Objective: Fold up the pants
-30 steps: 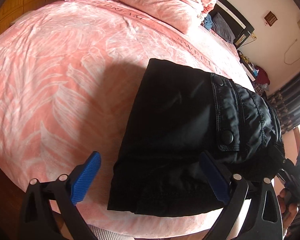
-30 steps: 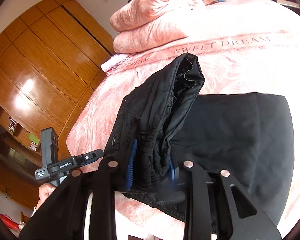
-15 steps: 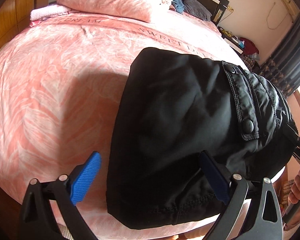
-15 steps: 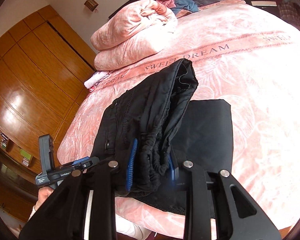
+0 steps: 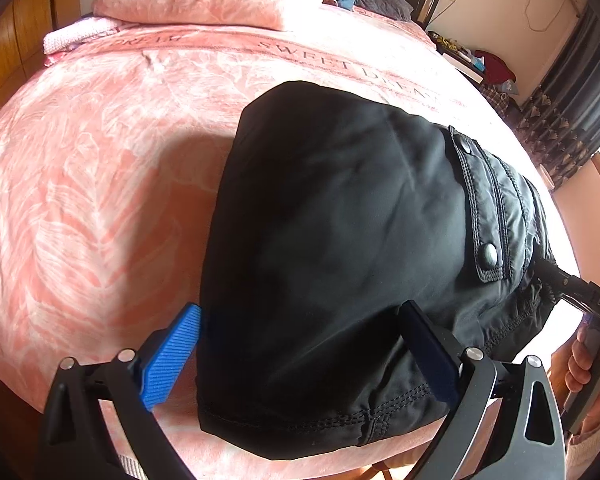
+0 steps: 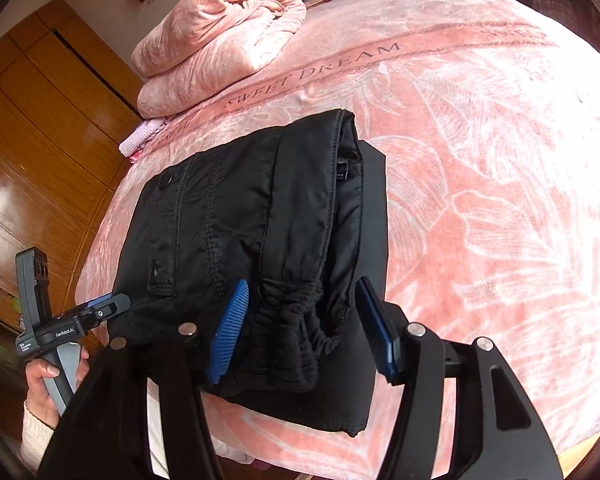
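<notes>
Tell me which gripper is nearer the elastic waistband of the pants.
Right. The right gripper has its open fingers straddling the elastic waistband of the pants. The left gripper sits open at the opposite stitched hem end.

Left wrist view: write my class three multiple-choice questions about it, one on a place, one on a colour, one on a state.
1. Where do the black pants lie?
A. on the pink bedspread
B. on the floor
C. on a chair
2. What colour are the left gripper's pads?
A. red
B. blue
C. white
3. How do the left gripper's jaws stand?
A. shut on the pants
B. shut on nothing
C. wide open
Answers: A, pink fabric shows round the pants; B, the ribbed pad is blue; C, the fingers stand far apart.
</notes>
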